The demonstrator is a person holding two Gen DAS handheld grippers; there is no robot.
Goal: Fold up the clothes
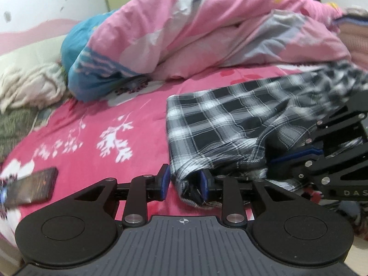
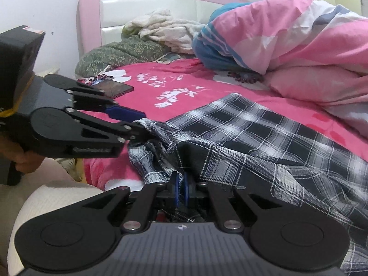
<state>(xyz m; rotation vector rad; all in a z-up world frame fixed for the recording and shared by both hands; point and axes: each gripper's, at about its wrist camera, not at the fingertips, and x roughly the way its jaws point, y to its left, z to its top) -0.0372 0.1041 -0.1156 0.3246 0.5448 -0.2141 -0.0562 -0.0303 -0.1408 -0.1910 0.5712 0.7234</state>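
Plaid shirt point(image 1: 220, 124) edge lies between the open left tool point(image 1: 184, 184) fingers

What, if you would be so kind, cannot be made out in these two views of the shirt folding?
- Left wrist view: the plaid shirt blurs at the upper right, so its far end is unclear.
- Left gripper: cloth sits between its fingers, but a firm pinch cannot be confirmed.
- Right wrist view: the right gripper has its pads nearly together under the shirt's folds; what they pinch is hidden.
- The phone screen is too small to read.
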